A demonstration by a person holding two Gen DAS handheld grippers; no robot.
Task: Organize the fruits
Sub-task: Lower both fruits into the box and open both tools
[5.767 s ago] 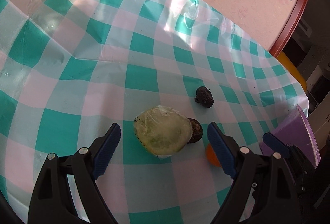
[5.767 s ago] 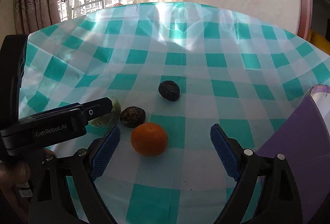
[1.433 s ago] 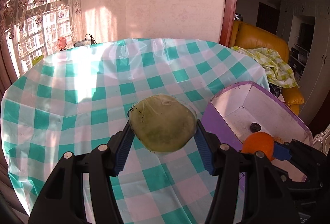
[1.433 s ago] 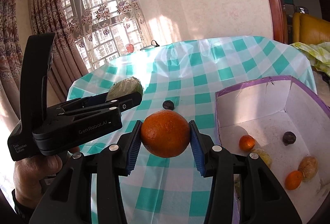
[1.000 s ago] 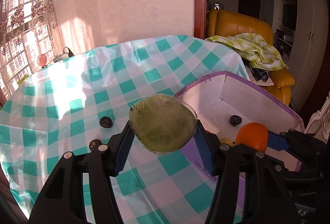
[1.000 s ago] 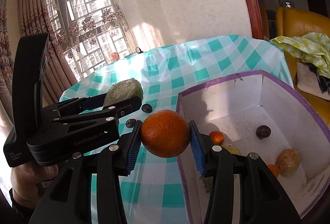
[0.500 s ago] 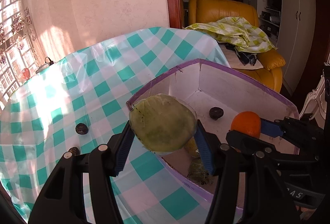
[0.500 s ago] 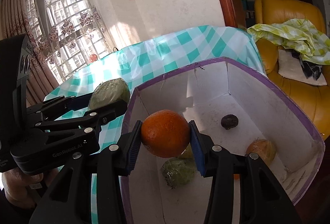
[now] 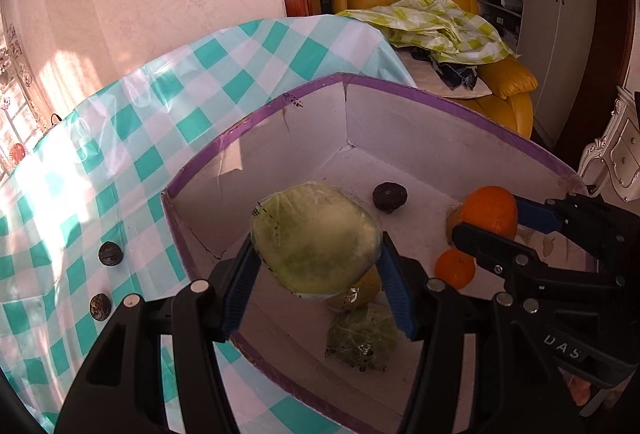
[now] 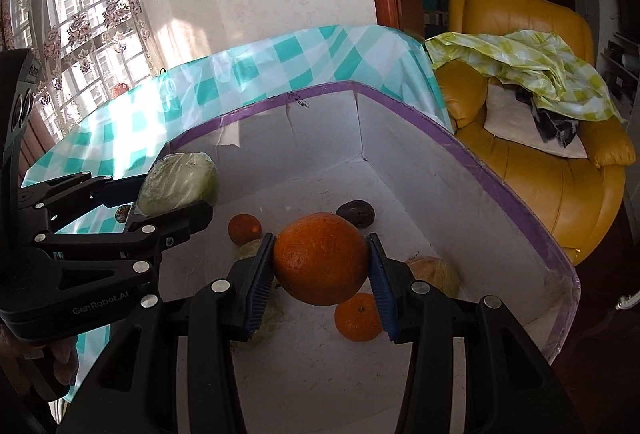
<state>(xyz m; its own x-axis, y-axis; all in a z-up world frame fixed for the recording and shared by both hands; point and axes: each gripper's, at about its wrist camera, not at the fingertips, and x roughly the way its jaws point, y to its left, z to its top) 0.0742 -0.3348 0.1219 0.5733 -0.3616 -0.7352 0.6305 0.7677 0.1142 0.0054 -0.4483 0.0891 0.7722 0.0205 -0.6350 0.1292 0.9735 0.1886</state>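
The box (image 9: 448, 102) sits on the table (image 9: 240, 62) at its right end, with an armchair (image 10: 560, 162) behind it and a crumpled cloth (image 10: 532, 62) lying on the chair. Left of the box, two small fruits (image 9: 110, 254) lie on the table, one nearer than the other. Over the box, the left gripper (image 9: 316, 274) holds a wrapped melon (image 9: 314, 238) and, to its right, the right gripper (image 10: 322, 274) holds an orange (image 10: 322, 258). On the box floor lie a small fruit (image 10: 356, 214) near the far corner, two tangerines (image 10: 358, 318) (one left, one right) and what may be three wrapped fruits (image 9: 362, 338).
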